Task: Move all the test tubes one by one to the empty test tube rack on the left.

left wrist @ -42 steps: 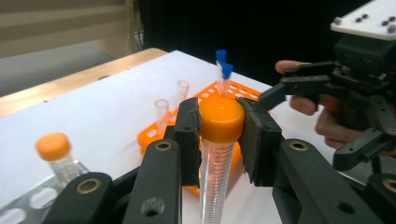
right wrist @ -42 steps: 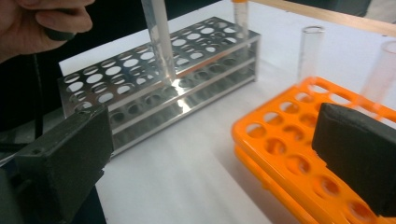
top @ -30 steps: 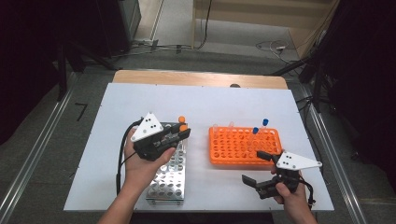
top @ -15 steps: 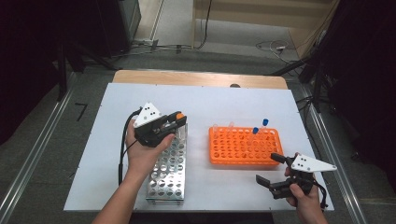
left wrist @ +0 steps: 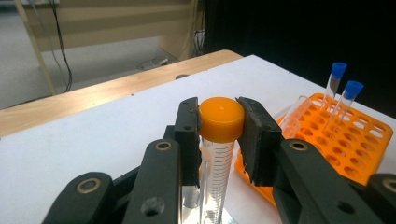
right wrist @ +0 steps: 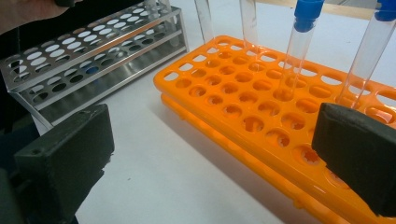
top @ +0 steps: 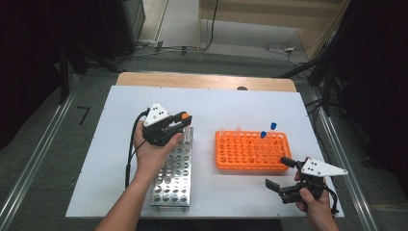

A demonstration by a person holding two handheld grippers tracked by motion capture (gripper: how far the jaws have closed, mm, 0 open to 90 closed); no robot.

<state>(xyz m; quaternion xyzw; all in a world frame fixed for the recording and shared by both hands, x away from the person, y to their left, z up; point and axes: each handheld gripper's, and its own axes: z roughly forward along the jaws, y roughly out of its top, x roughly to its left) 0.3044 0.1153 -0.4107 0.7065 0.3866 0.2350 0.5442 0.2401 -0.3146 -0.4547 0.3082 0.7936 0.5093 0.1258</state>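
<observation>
I see a dim room with cables on a grey floor beyond a wide white worktop (top: 216, 103), smooth and matte, with a wooden strip at its far edge. On it lie a long perforated steel tube rack (top: 174, 174) and, well apart to its right, an orange plastic tube rack (top: 251, 152) holding two blue-capped clear tubes (top: 267, 131).

My left hand-held gripper (left wrist: 219, 126) is clamped on the orange screw cap of a clear graduated plastic tube (left wrist: 217, 163), which hangs upright above the far end of the steel rack. I judge the tube light, stiff and slick along its wall, so the ribless cap is the safest place to hold; a hard squeeze lower down could let it slip.

My right hand-held gripper (top: 284, 174) hovers spread wide, empty, just in front of the orange rack.
</observation>
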